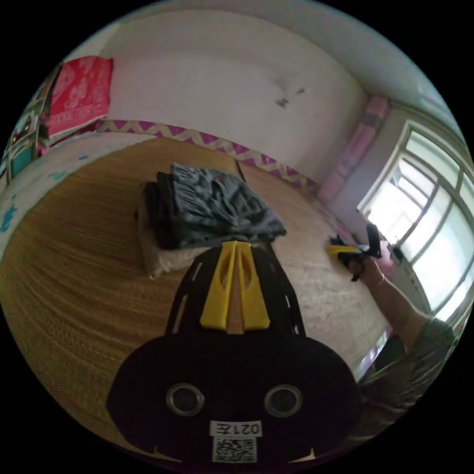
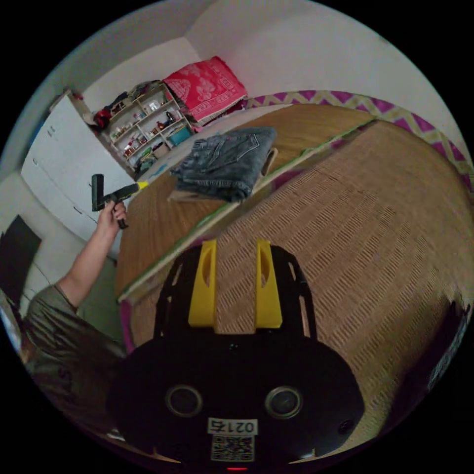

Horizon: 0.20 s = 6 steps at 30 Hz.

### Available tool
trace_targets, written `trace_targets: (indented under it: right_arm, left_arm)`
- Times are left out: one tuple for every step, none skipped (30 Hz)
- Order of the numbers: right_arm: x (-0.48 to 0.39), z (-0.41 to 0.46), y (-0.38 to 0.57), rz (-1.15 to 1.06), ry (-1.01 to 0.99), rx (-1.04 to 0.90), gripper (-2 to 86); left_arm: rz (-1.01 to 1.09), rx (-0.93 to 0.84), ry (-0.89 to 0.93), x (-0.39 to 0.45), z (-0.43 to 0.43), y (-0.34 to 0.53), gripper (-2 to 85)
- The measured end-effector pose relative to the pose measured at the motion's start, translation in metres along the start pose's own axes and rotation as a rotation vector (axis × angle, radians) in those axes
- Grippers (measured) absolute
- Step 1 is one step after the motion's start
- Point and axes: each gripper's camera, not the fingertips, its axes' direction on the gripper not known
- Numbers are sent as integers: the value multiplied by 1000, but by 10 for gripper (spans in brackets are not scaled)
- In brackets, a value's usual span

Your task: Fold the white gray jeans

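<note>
The grey-white jeans (image 1: 222, 205) lie folded on top of a stack of dark and beige clothes, on a woven straw mat (image 1: 84, 256). In the left gripper view, my left gripper (image 1: 236, 244) hovers just in front of the stack, its yellow jaws shut with nothing between them. My right gripper (image 1: 345, 251) shows off to the right in a hand, away from the stack. In the right gripper view, my right gripper (image 2: 236, 244) stands open over bare mat (image 2: 370, 222), and the folded jeans (image 2: 227, 160) lie further off. The left gripper (image 2: 116, 194) is held up in a hand at the left.
A red patterned cloth (image 2: 207, 89) and a cluttered shelf (image 2: 145, 126) stand past the bed's far end, beside a white cabinet (image 2: 59, 158). A window (image 1: 424, 222) is at the right. The mat's raised edge (image 2: 222, 212) runs across between two mat sections. A person's sleeve (image 2: 59, 321) shows.
</note>
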Motion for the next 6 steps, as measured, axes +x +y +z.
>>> trace_targets:
  right_arm:
    - [-3, -6, 17, -10, 20, 9, 108]
    - [-7, -18, 52, -22, 70, 22, 99]
    - [-9, -30, 87, -27, 130, 34, 87]
    - [-10, -36, 104, -28, 165, 42, 83]
    - [-9, -46, 136, -24, 245, 60, 74]
    - [-5, -55, 168, -6, 324, 70, 65]
  left_arm:
    - [35, -8, -17, 16, 2, 11, -7]
    - [109, -42, -56, 49, 6, 30, -8]
    - [145, -71, -98, 78, 11, 48, -9]
    - [156, -74, -120, 92, 13, 57, -9]
    - [154, -71, -165, 116, 17, 75, -9]
    - [157, -71, -188, 140, 22, 92, -9]
